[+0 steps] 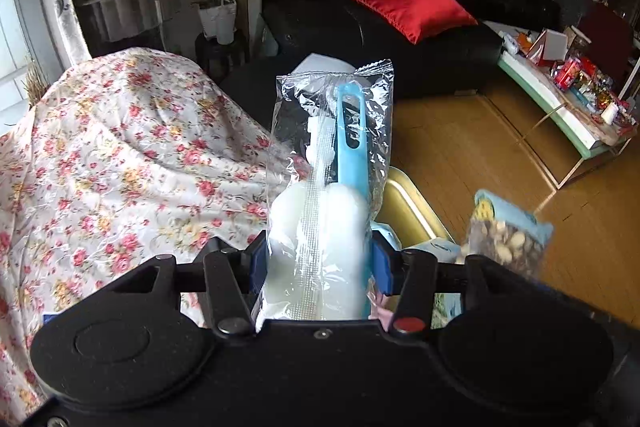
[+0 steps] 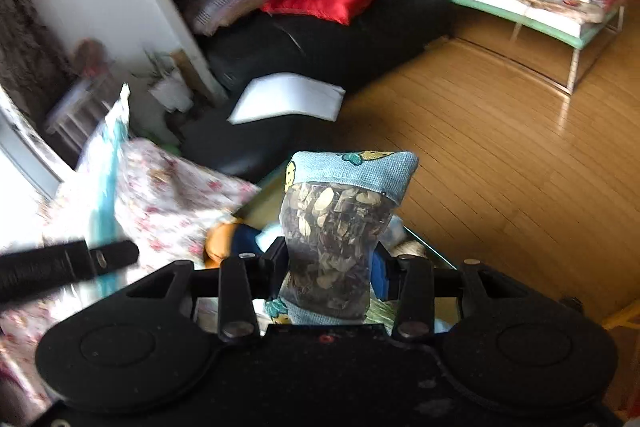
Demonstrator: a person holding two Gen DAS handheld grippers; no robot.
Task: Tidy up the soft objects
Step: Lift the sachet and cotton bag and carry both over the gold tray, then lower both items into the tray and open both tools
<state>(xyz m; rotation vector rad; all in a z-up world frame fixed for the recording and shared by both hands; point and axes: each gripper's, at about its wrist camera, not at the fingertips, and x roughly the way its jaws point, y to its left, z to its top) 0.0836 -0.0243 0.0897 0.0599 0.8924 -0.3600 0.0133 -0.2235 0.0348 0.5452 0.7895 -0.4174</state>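
A clear, crinkled plastic bag (image 1: 332,163) is gripped by the left gripper (image 1: 318,263), whose blue-padded jaws are pressed against its lower part from both sides. Inside the bag a soft white sponge (image 1: 320,227) bulges at the bottom, and a slim, smooth light-blue plastic handle (image 1: 352,143) with a long slot rises from it; a ribbed seam runs up the front of the film and the top edge is serrated. The bag is held upright in the air, in front of a rumpled floral cloth (image 1: 120,155) of pink and yellow roses.

A small pouch (image 2: 340,227) is clenched by the right gripper (image 2: 334,267), its jaws closed on the pouch's narrowed waist. The pouch has a transparent middle, filled with dried, flaky brown and pale pieces, and woven light-blue fabric ends printed with cartoon figures. It is also held upright in the air, above a gold-coloured metal tray (image 1: 408,203) with a rounded corner and a shiny rim. Below the jaws, in the tray, other soft items are partly seen, blurred: something orange and dark blue (image 2: 228,239).

In the right wrist view the bag and the left gripper are seen at the left edge, blurred. Behind, a black leather sofa (image 1: 320,23) carries a glossy red satin cushion (image 1: 404,1), and the floor (image 2: 500,155) is of polished wood planks.
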